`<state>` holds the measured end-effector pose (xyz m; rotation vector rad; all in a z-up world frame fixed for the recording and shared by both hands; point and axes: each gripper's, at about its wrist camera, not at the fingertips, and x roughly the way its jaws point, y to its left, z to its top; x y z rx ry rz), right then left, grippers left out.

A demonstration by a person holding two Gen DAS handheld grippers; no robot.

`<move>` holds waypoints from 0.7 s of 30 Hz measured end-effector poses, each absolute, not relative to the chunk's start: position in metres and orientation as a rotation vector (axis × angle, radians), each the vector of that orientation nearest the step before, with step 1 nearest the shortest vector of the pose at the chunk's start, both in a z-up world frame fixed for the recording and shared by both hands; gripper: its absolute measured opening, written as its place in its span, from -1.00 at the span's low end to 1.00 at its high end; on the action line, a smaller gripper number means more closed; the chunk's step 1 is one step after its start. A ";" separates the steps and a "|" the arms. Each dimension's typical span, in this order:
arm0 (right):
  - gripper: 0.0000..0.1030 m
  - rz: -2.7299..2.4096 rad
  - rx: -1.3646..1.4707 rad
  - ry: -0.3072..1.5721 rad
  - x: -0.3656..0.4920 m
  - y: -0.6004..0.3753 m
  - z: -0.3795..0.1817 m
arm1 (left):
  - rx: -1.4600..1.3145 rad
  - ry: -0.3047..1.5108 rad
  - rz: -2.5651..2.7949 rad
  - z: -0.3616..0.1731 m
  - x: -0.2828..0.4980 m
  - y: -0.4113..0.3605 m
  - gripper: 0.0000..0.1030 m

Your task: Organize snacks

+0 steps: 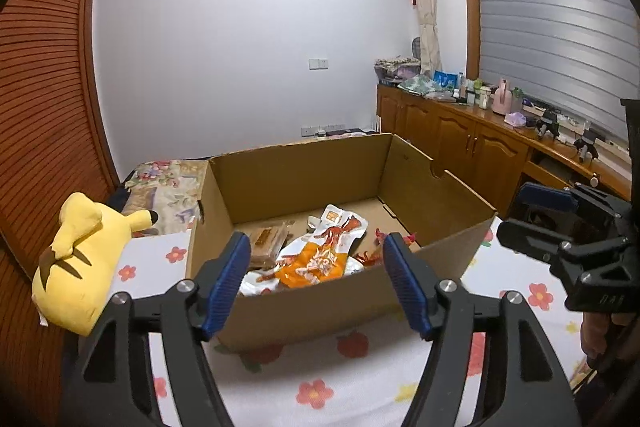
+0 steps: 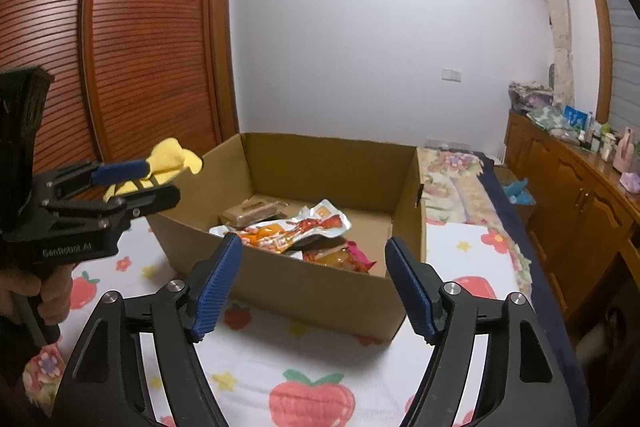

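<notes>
Snacks (image 1: 312, 259) lie heaped in the box (image 1: 320, 303) on the bed (image 1: 360, 379), gathered there, we judge, so they stay together; we hold both claws back from its near wall, nothing gripped; our left gripper (image 1: 314, 283) gapes wide, level, aimed over the rim; our right gripper (image 2: 314, 283) likewise stands spread and empty, tilted slightly down toward the packets.

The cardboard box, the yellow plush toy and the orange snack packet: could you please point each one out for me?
cardboard box (image 1: 320, 303), left wrist view, on its near outer wall.
yellow plush toy (image 1: 76, 267), left wrist view, on its back.
orange snack packet (image 1: 320, 263), left wrist view, on its orange middle, inside the box.
</notes>
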<state>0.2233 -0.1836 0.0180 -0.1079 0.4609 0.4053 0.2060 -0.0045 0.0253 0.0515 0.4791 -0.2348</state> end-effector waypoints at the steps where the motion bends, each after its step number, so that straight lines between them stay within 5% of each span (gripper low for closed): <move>1: 0.52 0.401 -0.106 0.455 0.220 -0.184 0.020 | 0.051 0.473 -0.230 0.026 0.202 -0.004 0.41; 13: 0.72 0.330 -0.090 0.394 0.182 -0.192 0.030 | 0.052 0.429 -0.135 0.035 0.159 0.002 0.50; 16: 0.75 0.314 -0.075 0.378 0.175 -0.196 0.033 | 0.030 0.404 -0.116 0.035 0.152 0.006 0.83; 21: 0.81 0.291 -0.077 0.357 0.168 -0.198 0.034 | 0.010 0.364 -0.087 0.035 0.139 0.013 0.89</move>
